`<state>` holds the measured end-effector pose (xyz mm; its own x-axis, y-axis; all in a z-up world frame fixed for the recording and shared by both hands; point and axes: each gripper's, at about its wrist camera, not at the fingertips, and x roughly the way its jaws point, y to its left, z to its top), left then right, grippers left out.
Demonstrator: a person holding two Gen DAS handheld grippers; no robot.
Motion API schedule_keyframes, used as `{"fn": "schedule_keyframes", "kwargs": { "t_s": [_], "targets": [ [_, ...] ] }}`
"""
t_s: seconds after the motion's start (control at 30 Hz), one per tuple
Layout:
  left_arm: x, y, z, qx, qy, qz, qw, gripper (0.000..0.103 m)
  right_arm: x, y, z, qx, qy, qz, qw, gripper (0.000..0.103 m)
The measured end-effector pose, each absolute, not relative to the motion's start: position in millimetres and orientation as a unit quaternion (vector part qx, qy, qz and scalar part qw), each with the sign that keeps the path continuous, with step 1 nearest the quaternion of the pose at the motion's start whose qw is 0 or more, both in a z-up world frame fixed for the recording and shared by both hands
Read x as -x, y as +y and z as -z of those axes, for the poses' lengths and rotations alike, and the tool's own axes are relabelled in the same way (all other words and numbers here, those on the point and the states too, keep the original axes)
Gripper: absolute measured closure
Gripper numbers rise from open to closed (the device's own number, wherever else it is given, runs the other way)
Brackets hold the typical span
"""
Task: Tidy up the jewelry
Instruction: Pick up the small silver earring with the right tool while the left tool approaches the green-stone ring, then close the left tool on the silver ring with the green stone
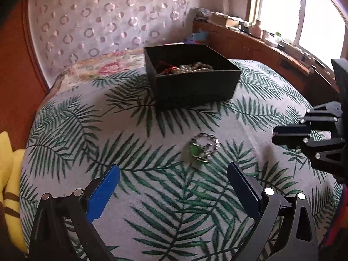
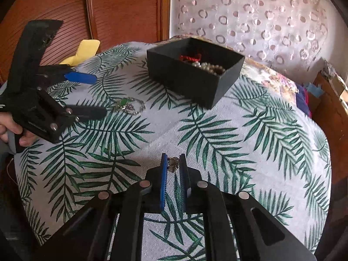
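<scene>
Under both your grippers spreads a bedspread (image 2: 228, 143) of pale grey cloth printed with green palm fronds, covering almost the whole of each view; behind it hangs a curtain (image 1: 97, 21) patterned with rings, and a wooden panel (image 2: 121, 6) stands to the side. Toward the far side of the bedspread sits your black box (image 1: 195, 84), open at the top, with a pearl string (image 1: 195, 67) and some red cord (image 2: 191, 57) lying inside it. A yellow cloth (image 2: 83, 51) pokes out at the bedspread's edge. Your left gripper (image 1: 174, 170) stands wide open, its blue pads well apart and nothing between them; it hangs above the cloth, pointing down at a slant. Just ahead of its fingertips, on the bedspread between you and the box, lies a tangled chain bracelet with a green stone (image 1: 203, 149), untouched. In the right wrist view your hand (image 2: 10, 130) shows on the left gripper's handle. Your right gripper (image 2: 173, 165) is nearly closed, its jaws narrowed around a small metallic trinket (image 2: 173, 164) near the fingertips; the pads sit close on either side of it, and it looks pinched, low against the cloth, well apart from the box.
</scene>
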<state>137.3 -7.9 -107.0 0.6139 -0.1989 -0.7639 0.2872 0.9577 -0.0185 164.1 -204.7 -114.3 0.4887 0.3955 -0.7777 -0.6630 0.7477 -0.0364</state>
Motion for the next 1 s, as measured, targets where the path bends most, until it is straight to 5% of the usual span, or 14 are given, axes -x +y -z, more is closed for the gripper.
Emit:
{"fn": "schedule_keyframes", "kwargs": {
  "t_s": [0.33, 0.4, 0.57, 0.7, 0.83, 1.0],
  "targets": [
    [-151.8, -31.9, 104.3, -0.061, 0.421, 0.163, 0.890, 0.008, -162.4, -209.4, 103.4, 0.160, 0.386, -0.307, 0.855, 0.091],
    [-151.8, -33.5, 104.3, -0.059, 0.425, 0.175, 0.886, 0.016, -163.1, -208.5, 100.5, 0.159, 0.383, -0.307, 0.857, 0.091],
    [-150.5, -31.9, 108.6, -0.043, 0.433, 0.184, 0.881, 0.054, -165.2, -205.8, 95.3, 0.160, 0.378, -0.306, 0.859, 0.091],
    [-151.8, -30.1, 109.8, -0.043, 0.430, 0.181, 0.883, 0.065, -165.0, -206.0, 95.1, 0.160, 0.379, -0.306, 0.859, 0.091],
    [-152.4, -31.5, 110.1, -0.050, 0.427, 0.190, 0.882, 0.088, -165.6, -204.2, 95.6, 0.164, 0.380, -0.304, 0.858, 0.091],
    [-139.8, -37.6, 98.5, -0.065, 0.412, 0.213, 0.883, 0.100, -165.7, -204.1, 96.3, 0.165, 0.380, -0.304, 0.858, 0.091]
  ]
}}
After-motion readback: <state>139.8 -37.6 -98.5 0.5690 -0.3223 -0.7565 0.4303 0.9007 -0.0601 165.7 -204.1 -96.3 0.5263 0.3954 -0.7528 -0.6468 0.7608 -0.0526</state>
